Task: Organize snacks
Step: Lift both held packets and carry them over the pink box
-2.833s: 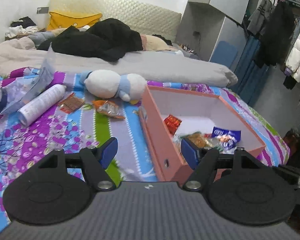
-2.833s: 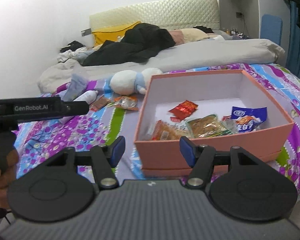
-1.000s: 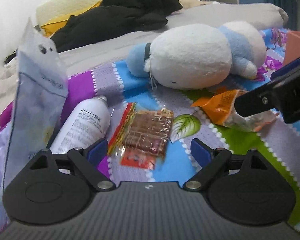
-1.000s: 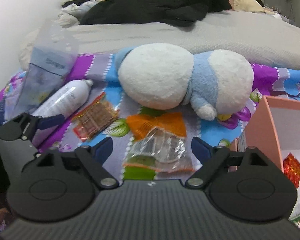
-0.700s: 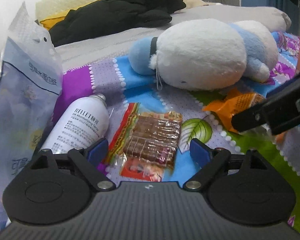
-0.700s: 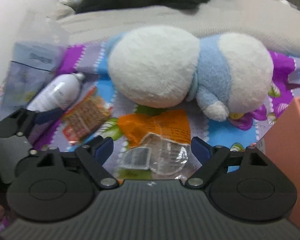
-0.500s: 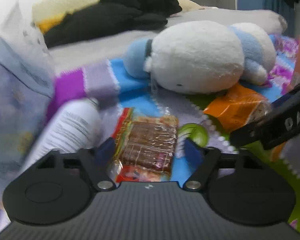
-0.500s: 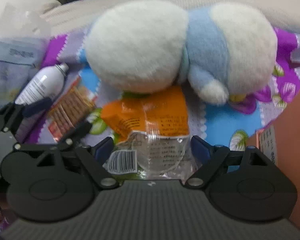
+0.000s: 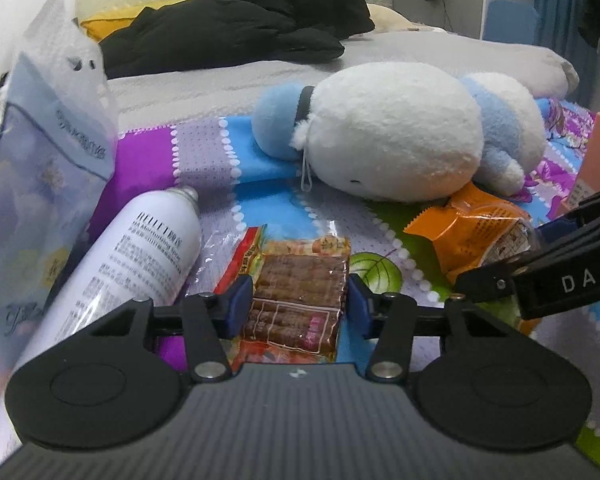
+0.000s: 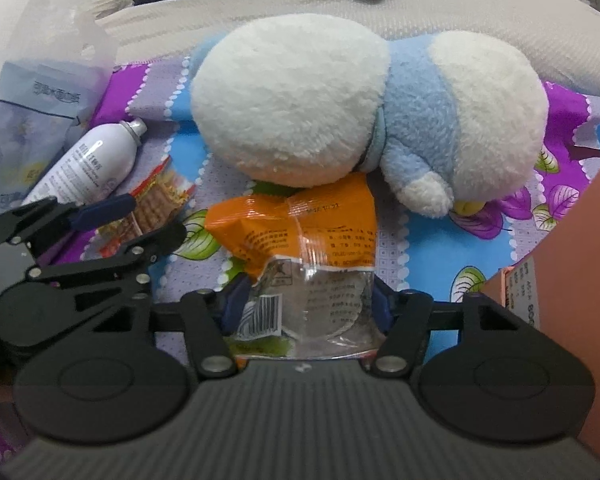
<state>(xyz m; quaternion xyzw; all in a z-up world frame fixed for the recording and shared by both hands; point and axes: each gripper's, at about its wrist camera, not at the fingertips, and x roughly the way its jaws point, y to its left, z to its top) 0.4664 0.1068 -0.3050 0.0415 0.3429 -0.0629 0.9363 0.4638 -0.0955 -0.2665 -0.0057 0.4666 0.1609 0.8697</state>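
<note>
A clear packet of brown snack bars (image 9: 300, 284) with a red edge lies flat on the patterned bedspread. My left gripper (image 9: 299, 304) straddles it, its jaws closing, the blue pads at the packet's two sides without squeezing it. An orange-and-clear snack packet (image 10: 300, 220) lies against the plush toy. My right gripper (image 10: 306, 304) has its clear end between its closing jaws, and the packet is not crumpled. In the left wrist view the orange packet (image 9: 476, 232) sits to the right, behind one of the right gripper's fingers (image 9: 500, 280). The right wrist view shows the left gripper (image 10: 140, 220) at left.
A white and blue plush toy (image 10: 300, 100) lies just beyond both packets. A white spray can (image 9: 140, 256) and a standing pale blue pouch (image 9: 40, 160) are at left. The pink box (image 10: 580, 240) rises at right. Grey bedding and dark clothes lie farther back.
Both grippers came from the pink box to the loose snacks by the plush toy and lowered over them. Both pairs of jaws narrowed, each around one packet.
</note>
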